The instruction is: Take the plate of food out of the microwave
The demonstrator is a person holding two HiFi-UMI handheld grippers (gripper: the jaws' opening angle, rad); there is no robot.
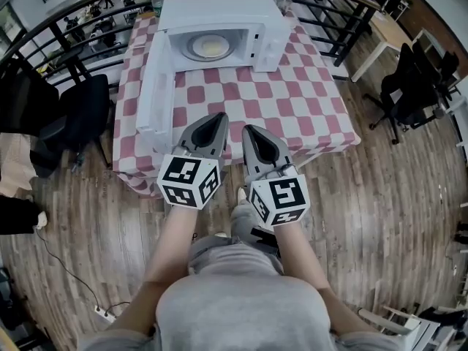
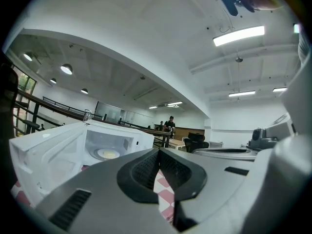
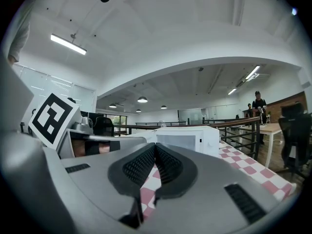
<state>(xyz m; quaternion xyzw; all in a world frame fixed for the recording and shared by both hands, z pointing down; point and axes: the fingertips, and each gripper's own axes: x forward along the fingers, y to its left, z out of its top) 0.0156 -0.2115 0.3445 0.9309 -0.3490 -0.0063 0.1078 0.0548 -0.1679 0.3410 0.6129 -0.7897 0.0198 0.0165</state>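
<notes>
Your fingers [image 2: 144, 171], pressed together with nothing between them on both the left gripper [image 1: 219, 117] and the right gripper [image 1: 248, 129], point level over the near edge of the surface [image 1: 307, 108], probably because the plate of food [image 1: 210, 47] sits inside the microwave [image 1: 219, 13] at the far edge, where the door [image 1: 155, 86] hangs open for your reach.

No words, brand names or numbers can be read. The only printed marks are black-and-white square code patterns, not letters. One set is on the left marker cube [image 1: 189, 181] at the rear of the left hand-held gripper [image 1: 218, 117]. The other is on the right marker cube [image 1: 281, 199], just beside it, at the rear of the right hand-held gripper [image 1: 248, 129].
</notes>
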